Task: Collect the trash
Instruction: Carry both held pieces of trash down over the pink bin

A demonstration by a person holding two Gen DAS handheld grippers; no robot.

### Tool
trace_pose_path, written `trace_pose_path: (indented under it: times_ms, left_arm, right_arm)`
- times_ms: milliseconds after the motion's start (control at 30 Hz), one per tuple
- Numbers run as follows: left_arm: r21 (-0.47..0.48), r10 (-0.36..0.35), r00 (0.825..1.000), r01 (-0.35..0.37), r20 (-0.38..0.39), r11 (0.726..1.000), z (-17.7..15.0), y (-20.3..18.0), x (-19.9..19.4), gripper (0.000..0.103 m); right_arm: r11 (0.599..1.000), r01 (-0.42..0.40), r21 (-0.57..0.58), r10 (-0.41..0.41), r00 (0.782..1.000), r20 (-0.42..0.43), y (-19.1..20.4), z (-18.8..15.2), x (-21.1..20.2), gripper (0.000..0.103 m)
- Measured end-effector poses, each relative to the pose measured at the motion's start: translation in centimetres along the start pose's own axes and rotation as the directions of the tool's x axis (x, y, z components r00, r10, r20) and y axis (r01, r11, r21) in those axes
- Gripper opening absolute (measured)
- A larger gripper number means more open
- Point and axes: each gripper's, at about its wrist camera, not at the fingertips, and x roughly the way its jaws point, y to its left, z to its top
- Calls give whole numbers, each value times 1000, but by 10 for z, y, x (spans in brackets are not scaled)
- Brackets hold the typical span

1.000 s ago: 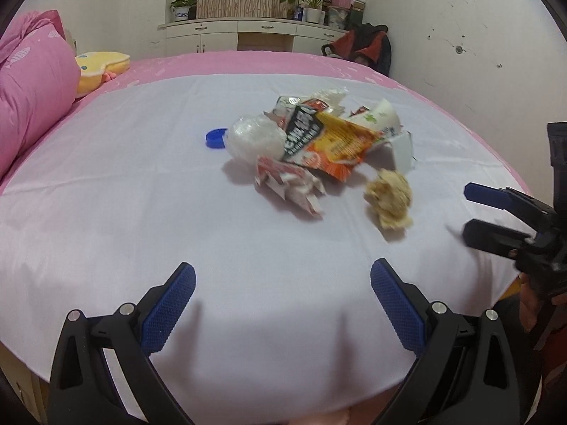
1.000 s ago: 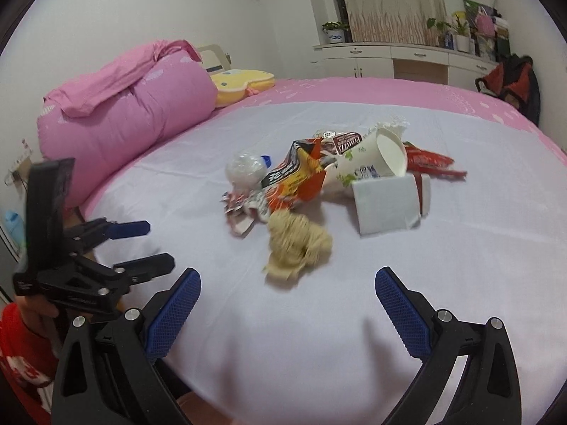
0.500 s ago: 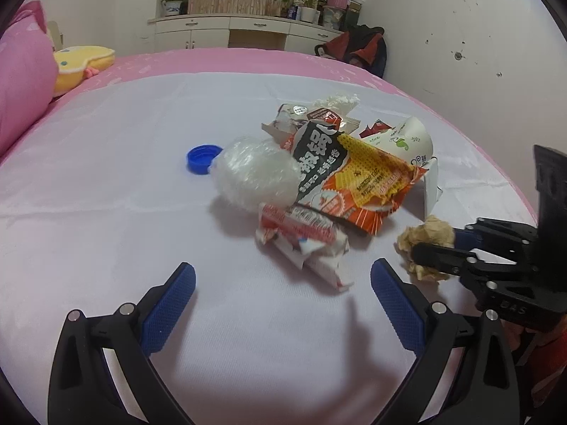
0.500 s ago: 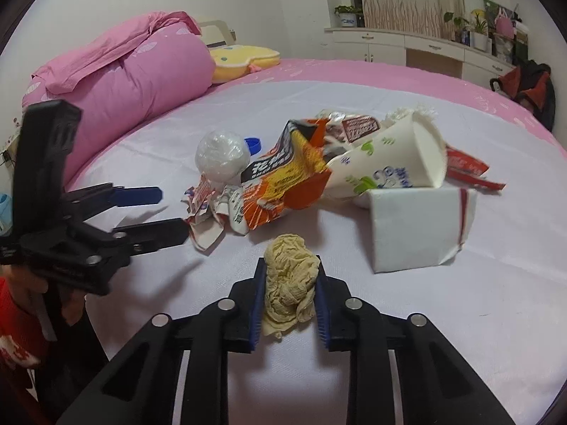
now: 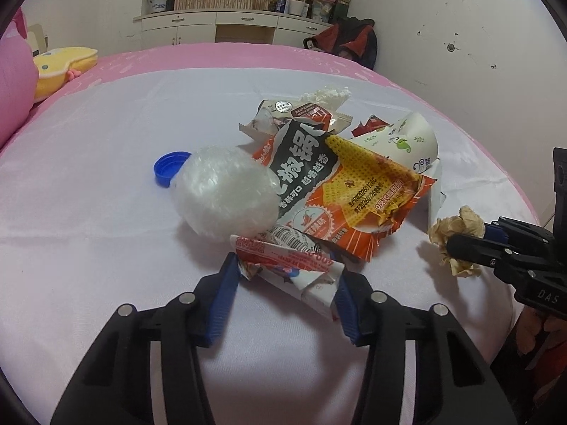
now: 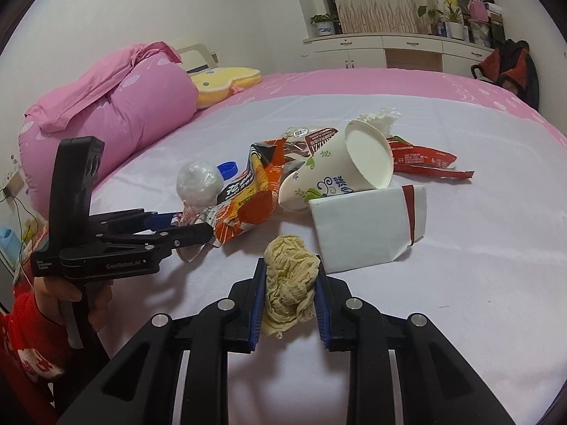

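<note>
A pile of trash lies on the white sheet [image 5: 88,241]. My left gripper [image 5: 285,276] has its jaws closing, and both blue pads touch a crumpled red-and-white wrapper [image 5: 287,265] at the pile's near edge; in the right wrist view this gripper [image 6: 198,228] reaches in from the left. My right gripper [image 6: 288,276] is shut on a crumpled tan paper wad [image 6: 288,283], also seen as the wad [image 5: 457,226] at the right of the left wrist view. Behind lie a clear plastic ball [image 5: 226,191], a blue bottle cap [image 5: 166,168], an orange snack bag [image 5: 347,194] and a tipped paper cup [image 6: 340,166].
A folded white packet [image 6: 365,226] and a red wrapper [image 6: 421,157] lie right of the cup. A pink bolster [image 6: 106,120] and a yellow plush pillow [image 6: 226,81] sit at the left. A hand in a red sleeve [image 6: 32,347] holds the left gripper. Cabinets [image 6: 389,49] stand behind.
My left gripper moved forward to the pile and its wide-open jaws came in onto the red-and-white wrapper. My right gripper closed on the tan paper wad and still holds it.
</note>
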Motion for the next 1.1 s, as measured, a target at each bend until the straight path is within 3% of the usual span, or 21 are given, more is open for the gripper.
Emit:
trace_pose_path:
  times_ms: [500,1100]
  left_arm:
    - [-40,9,999,-7,35,999,-25,-4,-48,49]
    - [-19,2,994,0,107,1000,-67,-41,-156,49]
  right_arm:
    - [1000,-10,25,9,1000,22,11,-12,-31,30]
    - [1000,-6,20,4,996,90,64,-39,-125,30]
